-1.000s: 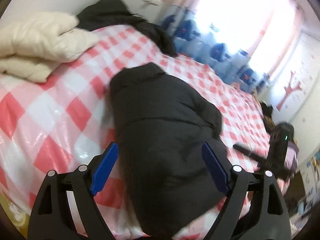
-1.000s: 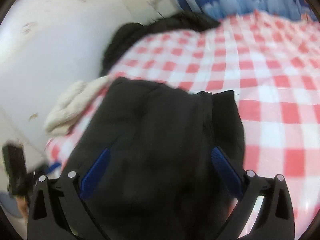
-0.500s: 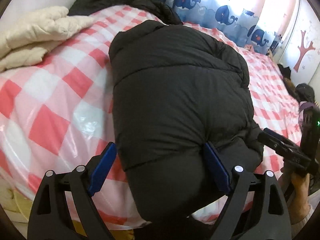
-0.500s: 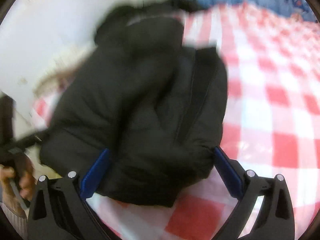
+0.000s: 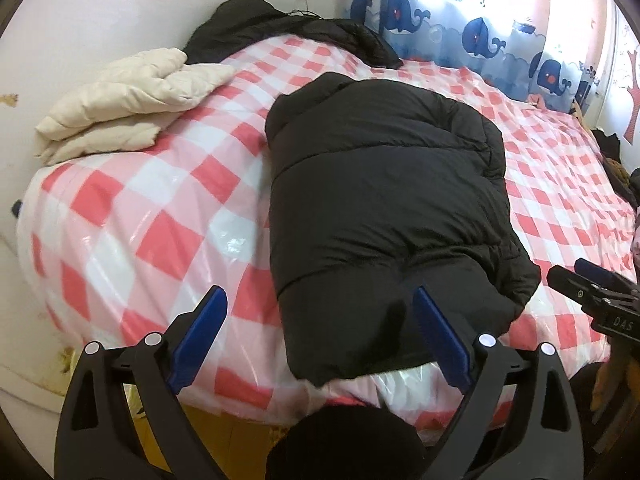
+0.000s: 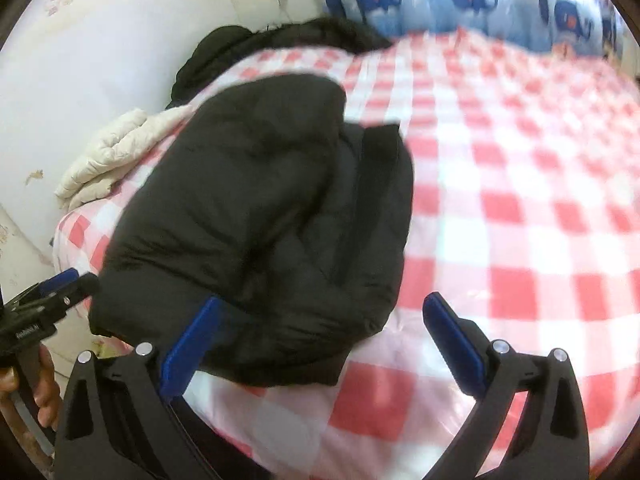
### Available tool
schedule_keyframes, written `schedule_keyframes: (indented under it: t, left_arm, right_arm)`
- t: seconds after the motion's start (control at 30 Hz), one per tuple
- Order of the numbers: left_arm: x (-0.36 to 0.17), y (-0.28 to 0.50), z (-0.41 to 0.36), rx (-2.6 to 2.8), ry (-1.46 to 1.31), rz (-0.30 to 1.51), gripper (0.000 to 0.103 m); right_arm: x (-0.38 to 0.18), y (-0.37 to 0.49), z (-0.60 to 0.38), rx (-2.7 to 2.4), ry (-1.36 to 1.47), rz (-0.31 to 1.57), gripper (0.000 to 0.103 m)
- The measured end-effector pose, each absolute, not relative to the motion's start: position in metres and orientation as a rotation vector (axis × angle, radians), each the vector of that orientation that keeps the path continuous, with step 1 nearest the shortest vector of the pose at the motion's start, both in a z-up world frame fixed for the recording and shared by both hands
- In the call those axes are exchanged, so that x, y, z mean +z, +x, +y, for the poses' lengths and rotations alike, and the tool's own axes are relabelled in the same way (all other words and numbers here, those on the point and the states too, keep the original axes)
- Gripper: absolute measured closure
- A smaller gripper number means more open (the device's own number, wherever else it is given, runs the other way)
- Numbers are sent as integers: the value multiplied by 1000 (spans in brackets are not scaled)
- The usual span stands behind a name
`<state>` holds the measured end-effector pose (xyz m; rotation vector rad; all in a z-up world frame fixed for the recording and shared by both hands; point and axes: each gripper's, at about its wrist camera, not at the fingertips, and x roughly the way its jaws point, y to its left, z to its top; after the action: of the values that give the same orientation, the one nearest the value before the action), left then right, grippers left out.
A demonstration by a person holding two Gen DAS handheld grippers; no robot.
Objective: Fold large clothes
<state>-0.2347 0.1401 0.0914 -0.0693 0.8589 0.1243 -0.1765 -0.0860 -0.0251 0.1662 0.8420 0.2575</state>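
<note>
A black puffer jacket (image 5: 384, 208) lies folded in a long bundle on the red-and-white checked bed (image 5: 132, 216), its near end at the bed's front edge. It also shows in the right wrist view (image 6: 260, 220). My left gripper (image 5: 320, 340) is open and empty, held back over the jacket's near end. My right gripper (image 6: 320, 340) is open and empty, hovering just off the jacket's near right corner. The right gripper shows at the right of the left wrist view (image 5: 596, 300); the left gripper shows at the left of the right wrist view (image 6: 44, 304).
A cream puffer jacket (image 5: 128, 112) lies folded at the bed's left, by the wall. Another black garment (image 5: 288, 28) is heaped at the far corner. Whale-print curtains (image 5: 476, 36) hang behind the bed. Dark items (image 5: 616, 168) lie at the bed's right side.
Both grippers have pulled back from the jacket towards the bed's front edge, jaws staying open. The jacket lies in its folded bundle, and more of the bed shows around it.
</note>
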Motion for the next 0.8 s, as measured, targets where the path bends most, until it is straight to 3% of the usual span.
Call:
schedule_keyframes:
  t: [0.8]
  left_arm:
    - [115,-264,131,138,-60,872,8]
  right_arm:
    - [3,-227,-29,231,21,909,6]
